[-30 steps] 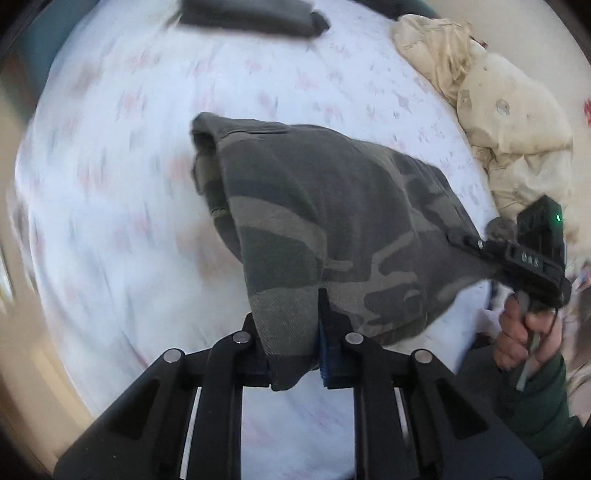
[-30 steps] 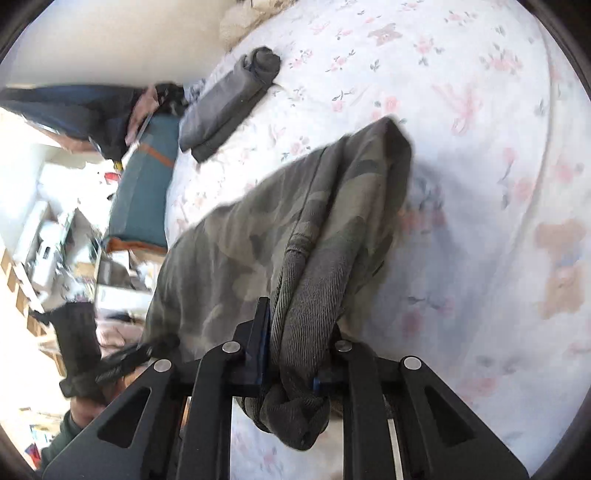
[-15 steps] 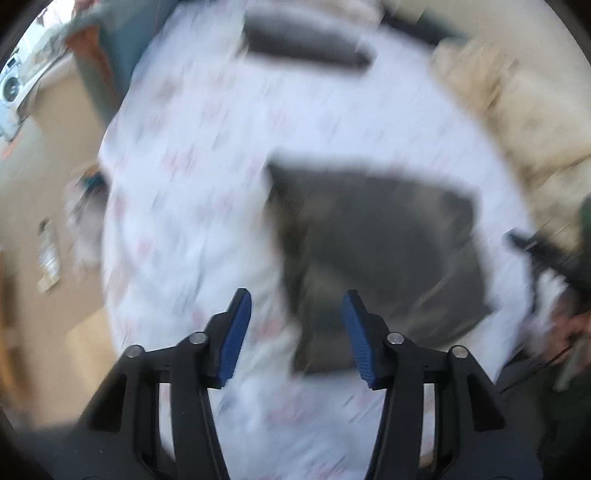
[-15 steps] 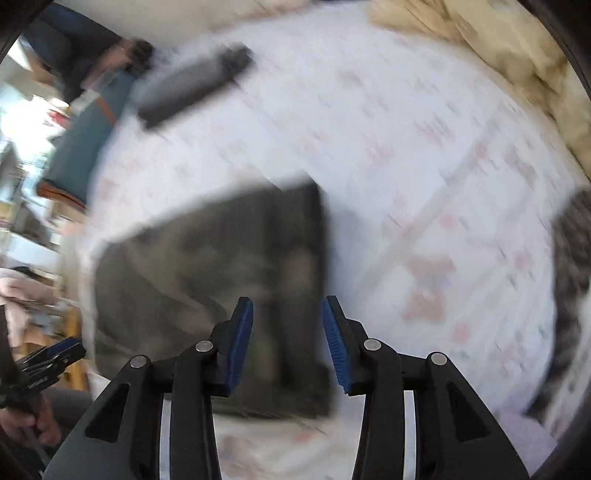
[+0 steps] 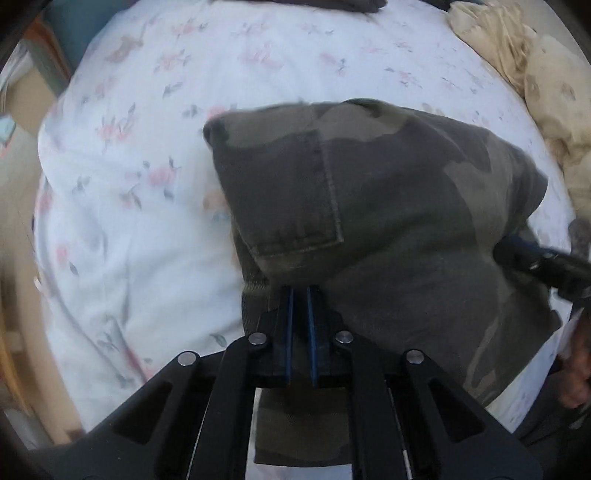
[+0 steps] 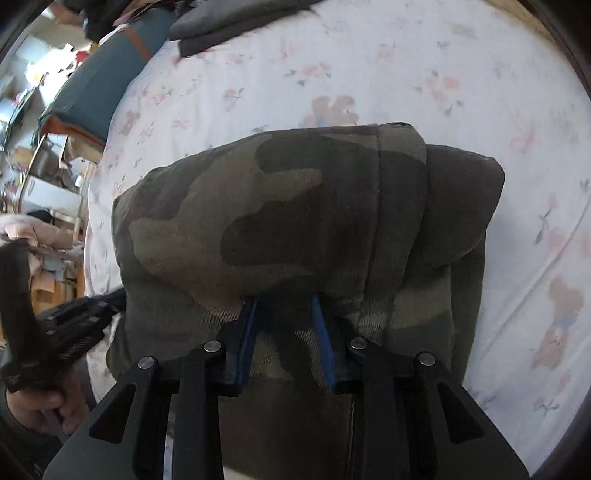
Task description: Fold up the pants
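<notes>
Whereas a second ago both tongs had the pants hoisted in the air by their ends, and half a second ago both hung open above them, now both are back down at the near edge of the pile. Left tongs (image 5: 300,291) are pinched right shut, tips poked in under the lip of the top layer just below the pocket (image 5: 295,192); can't tell if any cloth is nipped between the pads. Right tongs (image 6: 284,301) stand part open and are closing, tips buried under the same rolled edge with cloth lying in the gap, pads not clearly pressing yet. Pants (image 5: 388,192) are no longer hanging: they lie doubled over on the flowered sheet (image 5: 129,184), top layer puffed up, lower layer sticking out toward the cameras. My read: one fold is laid and let go, and this is a fresh grab on the near edge for the next fold or a tidy-up, so the task is well along, not finished. Farther back a dark folded garment (image 6: 236,22) sits near the head of the bed and a cream blanket (image 5: 517,55) is bunched off to the side
</notes>
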Demonstrator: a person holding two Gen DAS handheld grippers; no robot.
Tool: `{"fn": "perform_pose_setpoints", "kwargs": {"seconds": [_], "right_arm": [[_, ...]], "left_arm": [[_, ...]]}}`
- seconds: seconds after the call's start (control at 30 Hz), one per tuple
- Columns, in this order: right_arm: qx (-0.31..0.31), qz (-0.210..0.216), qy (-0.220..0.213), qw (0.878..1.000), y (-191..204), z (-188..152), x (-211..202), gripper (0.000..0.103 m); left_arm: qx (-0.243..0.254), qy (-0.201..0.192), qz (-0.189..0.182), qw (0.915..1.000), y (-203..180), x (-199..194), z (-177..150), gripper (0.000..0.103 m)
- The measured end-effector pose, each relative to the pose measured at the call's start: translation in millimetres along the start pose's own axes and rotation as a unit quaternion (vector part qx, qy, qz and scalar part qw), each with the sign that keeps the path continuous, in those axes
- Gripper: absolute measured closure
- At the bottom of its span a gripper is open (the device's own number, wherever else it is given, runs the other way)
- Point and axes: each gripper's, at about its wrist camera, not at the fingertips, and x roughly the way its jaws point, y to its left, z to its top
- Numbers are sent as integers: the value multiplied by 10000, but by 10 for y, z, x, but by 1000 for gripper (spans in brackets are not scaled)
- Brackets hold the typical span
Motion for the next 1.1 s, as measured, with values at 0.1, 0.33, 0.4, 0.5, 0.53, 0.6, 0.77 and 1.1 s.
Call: {"fn": "perform_pose_setpoints", "kwargs": {"seconds": [0.1,0.33,0.4,0.5,0.53,0.6,0.77,1.1], "right_arm": [[187,327,-382,9986,-46,91,-372,68],[975,824,-1020,9866,-626,726,-792,51],[1177,952,-945,9839,-756,840,-658,51],[1230,900,-796,9851,-828,923,-376,54],[1220,893,-754,9856,-827,927,-305,55],[1205,1135,-641,9841,-796,938,-198,60],[841,1255,-785,9854,-650,961,-297,62],[1170,990,-115,9881,-753,864,44,80]], "left_arm": [[-482,29,-430,9979,141,-228,95,98],[-1297,-703,-599,9872,672,-740,672,31],[-1363,-582,-632,9869,780,-600,885,31],[-1623,-266,-896,9823,926,-246,1104,34],[-1665,-187,-944,9813,920,-156,1111,38],[-1706,-114,-1070,9795,885,-57,1100,45],[-1463,-240,-1075,9831,659,-79,1135,45],[-1191,59,-909,9887,528,1,1089,95]]}}
